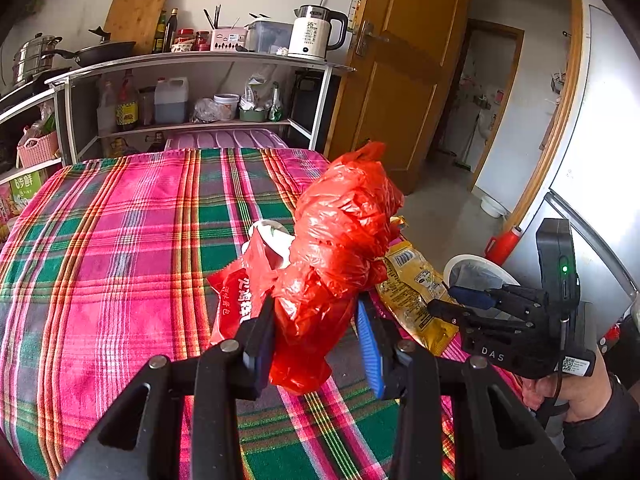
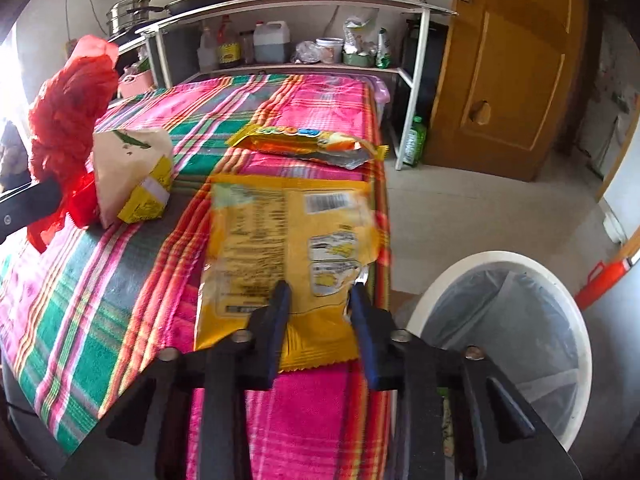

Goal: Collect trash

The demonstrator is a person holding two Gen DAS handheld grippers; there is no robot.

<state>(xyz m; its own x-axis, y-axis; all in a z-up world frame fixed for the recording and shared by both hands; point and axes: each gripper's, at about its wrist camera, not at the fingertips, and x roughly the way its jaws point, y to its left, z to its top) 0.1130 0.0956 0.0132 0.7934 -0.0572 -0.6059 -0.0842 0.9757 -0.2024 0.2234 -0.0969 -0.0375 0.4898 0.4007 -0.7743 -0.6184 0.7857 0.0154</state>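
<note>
My left gripper (image 1: 316,304) is shut on a crumpled red plastic bag (image 1: 344,232), which stands up above the plaid-covered table (image 1: 120,248). The same bag (image 2: 68,112) shows at the far left of the right wrist view. A yellow snack wrapper (image 2: 288,236) lies at the table's right edge. My right gripper (image 2: 320,288) pinches its near end between both pads; in the left wrist view this gripper (image 1: 440,299) sits over the wrapper (image 1: 408,288). A white bin (image 2: 504,344) with a clear liner stands on the floor right of the table.
A white and yellow carton (image 2: 132,176) and a red printed packet (image 1: 232,300) lie beside the red bag. An orange wrapper (image 2: 308,142) lies farther back. Kitchen shelves (image 1: 200,60) stand behind the table, a wooden door (image 1: 400,80) to the right.
</note>
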